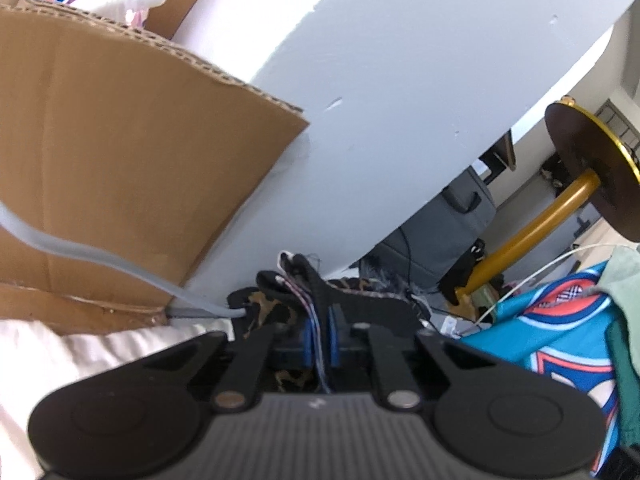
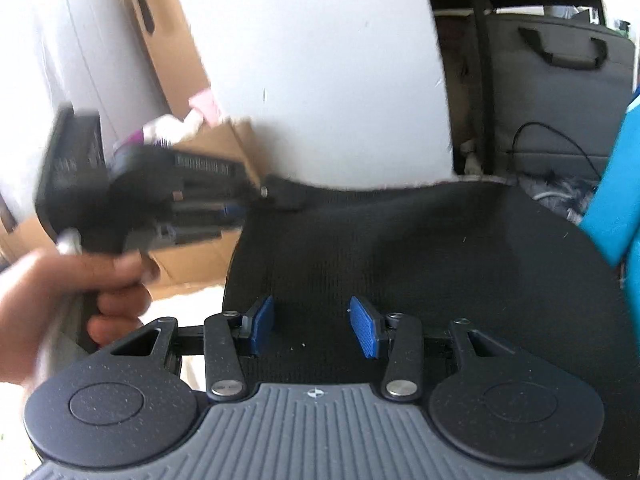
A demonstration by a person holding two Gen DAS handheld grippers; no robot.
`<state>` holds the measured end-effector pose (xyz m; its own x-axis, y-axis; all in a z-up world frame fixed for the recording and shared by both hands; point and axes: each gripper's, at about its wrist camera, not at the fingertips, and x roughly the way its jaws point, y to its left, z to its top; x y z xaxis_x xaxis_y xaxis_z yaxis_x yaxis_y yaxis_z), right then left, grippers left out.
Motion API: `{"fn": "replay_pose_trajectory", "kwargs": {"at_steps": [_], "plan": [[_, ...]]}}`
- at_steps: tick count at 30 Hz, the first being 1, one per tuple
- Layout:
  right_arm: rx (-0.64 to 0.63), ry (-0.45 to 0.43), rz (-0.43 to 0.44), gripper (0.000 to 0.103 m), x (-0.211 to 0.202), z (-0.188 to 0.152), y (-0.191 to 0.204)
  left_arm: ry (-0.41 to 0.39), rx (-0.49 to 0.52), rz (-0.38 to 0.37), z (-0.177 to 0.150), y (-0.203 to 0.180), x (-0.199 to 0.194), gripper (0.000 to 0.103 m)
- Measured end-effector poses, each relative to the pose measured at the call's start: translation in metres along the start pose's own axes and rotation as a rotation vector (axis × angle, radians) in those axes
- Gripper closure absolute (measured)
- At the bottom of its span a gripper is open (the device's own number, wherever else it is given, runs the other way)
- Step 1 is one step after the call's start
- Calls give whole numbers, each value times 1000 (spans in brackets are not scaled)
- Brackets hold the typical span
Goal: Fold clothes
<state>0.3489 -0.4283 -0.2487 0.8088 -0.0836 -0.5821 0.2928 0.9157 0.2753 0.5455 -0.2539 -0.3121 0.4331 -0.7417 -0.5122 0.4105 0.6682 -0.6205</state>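
Black garment (image 2: 400, 248) with a knit texture fills the middle of the right wrist view, spread from about 9 o'clock to 3 o'clock, its upper edge stretched taut. At 9 o'clock the left gripper (image 2: 256, 200), blurred, pinches a corner of that edge; a hand (image 2: 72, 292) grips its handle at 8 o'clock. The right gripper (image 2: 316, 330) sits at 6 o'clock with its blue pads (image 2: 366, 332) wide apart, the cloth lying beyond them and nothing between them.

In the left wrist view, the left gripper's blue pads (image 1: 335, 336) stand narrow, closed on dark fabric with a leopard-print patch (image 1: 352, 286) and loose threads at the centre. A cardboard box (image 1: 132, 168) takes up 9 to 11 o'clock, with a grey cable (image 1: 80, 252) running across it. A white wall panel (image 1: 400, 80) rises at 12 o'clock. A teal, orange and white printed cloth (image 1: 560, 320) hangs at 4 o'clock, and a gold stand (image 1: 532, 232) sits at 3 o'clock.
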Motion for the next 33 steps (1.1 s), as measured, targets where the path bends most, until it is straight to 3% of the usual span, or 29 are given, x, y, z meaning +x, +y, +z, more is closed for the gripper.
{"fn": "replay_pose_trajectory", "kwargs": {"at_steps": [10, 19, 29, 33], "plan": [[-17, 19, 2, 55, 19, -9, -2, 4, 47, 50, 1, 10, -6, 94], [-53, 38, -13, 55, 23, -7, 4, -41, 96, 157, 0, 5, -37, 94], [1, -44, -39, 55, -21, 2, -15, 39, 226, 14, -40, -42, -51, 94], [24, -55, -120, 55, -34, -6, -43, 93, 272, 29, -62, -53, -43, 101]]}}
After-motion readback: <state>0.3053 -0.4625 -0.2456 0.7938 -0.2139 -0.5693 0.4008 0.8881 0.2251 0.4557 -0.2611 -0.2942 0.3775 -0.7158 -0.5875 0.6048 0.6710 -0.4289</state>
